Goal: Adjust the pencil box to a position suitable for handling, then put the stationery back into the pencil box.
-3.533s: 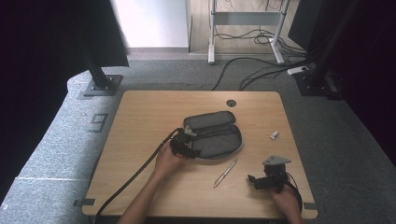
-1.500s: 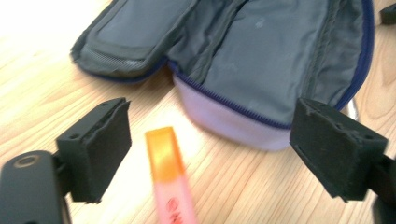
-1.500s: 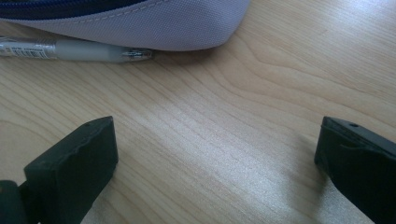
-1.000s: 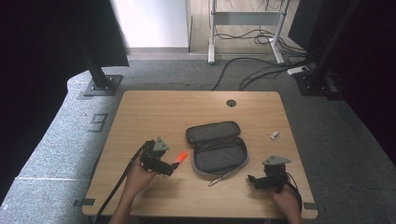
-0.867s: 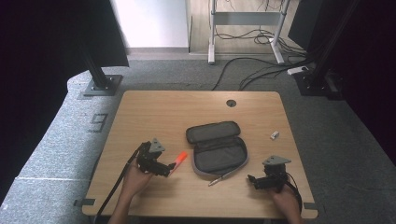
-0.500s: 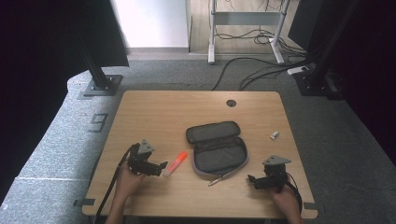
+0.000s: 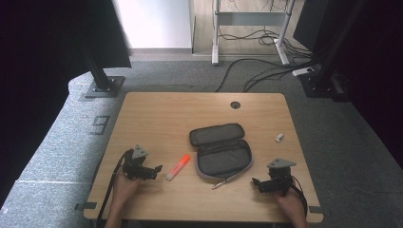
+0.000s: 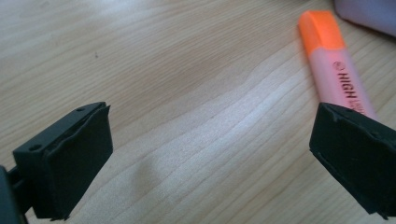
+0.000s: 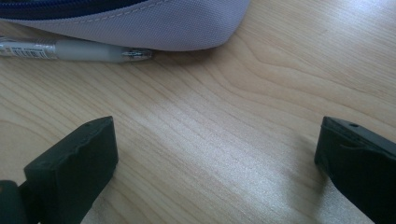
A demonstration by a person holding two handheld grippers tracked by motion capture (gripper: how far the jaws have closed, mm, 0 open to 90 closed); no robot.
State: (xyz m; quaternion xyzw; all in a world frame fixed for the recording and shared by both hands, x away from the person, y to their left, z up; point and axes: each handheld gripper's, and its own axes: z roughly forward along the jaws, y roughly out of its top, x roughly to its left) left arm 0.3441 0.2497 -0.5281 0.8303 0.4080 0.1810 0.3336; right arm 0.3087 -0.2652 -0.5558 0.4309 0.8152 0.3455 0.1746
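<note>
Beside the wide-open, empty left claw (image 7: 157,169), highlighter (image 7: 178,166) lying diagonal, orange cap toward pencil case (image 7: 220,151).

Table (image 7: 161,118): matt light wood grain. Pencil case (image 7: 221,152): grey woven cloth. Highlighter (image 8: 334,70): smooth orange plastic. Pen (image 9: 70,49): clear plastic.

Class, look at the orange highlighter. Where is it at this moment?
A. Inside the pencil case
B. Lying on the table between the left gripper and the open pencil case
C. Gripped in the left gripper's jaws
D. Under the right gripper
B: the highlighter lies flat on the table, between the open left gripper and the pencil case.
</note>
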